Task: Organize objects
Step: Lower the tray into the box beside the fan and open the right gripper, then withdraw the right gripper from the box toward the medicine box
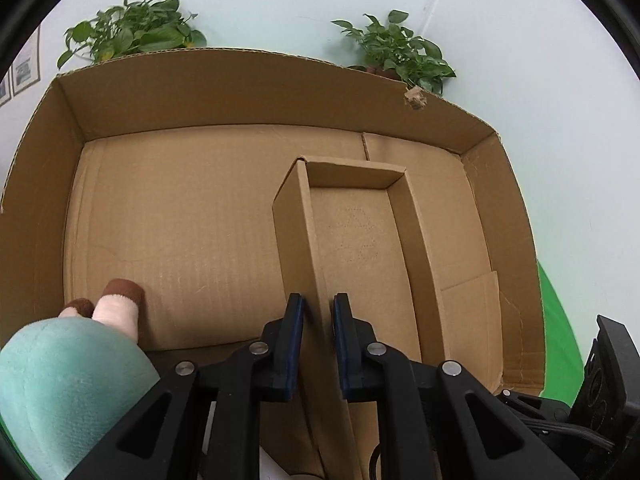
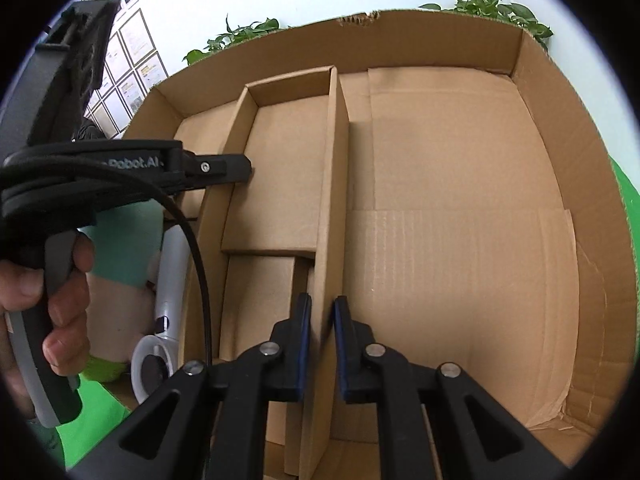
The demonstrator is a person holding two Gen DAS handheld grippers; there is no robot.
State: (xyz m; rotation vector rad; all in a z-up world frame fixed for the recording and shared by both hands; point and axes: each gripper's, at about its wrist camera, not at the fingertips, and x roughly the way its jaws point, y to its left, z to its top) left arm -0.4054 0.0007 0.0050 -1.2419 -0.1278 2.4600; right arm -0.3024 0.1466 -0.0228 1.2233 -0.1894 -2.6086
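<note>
A small open cardboard box [image 1: 352,232] stands inside a large open cardboard box [image 1: 180,220]. My left gripper [image 1: 318,312] is shut on the small box's left wall near its front end. My right gripper [image 2: 322,316] is shut on the small box's right wall [image 2: 332,200]. The small box's inside [image 2: 280,184] shows in the right wrist view, with the left gripper's body [image 2: 120,172] beside it. A plush toy [image 1: 68,380] with a mint green body and pink, brown-tipped legs lies at the large box's front left.
A white handheld device [image 2: 164,308] lies left of the small box beside the plush [image 2: 116,300]. Green cloth [image 1: 560,340] lies under the large box. Potted plants [image 1: 396,52] stand behind the back wall. Framed papers [image 2: 132,64] hang on the wall.
</note>
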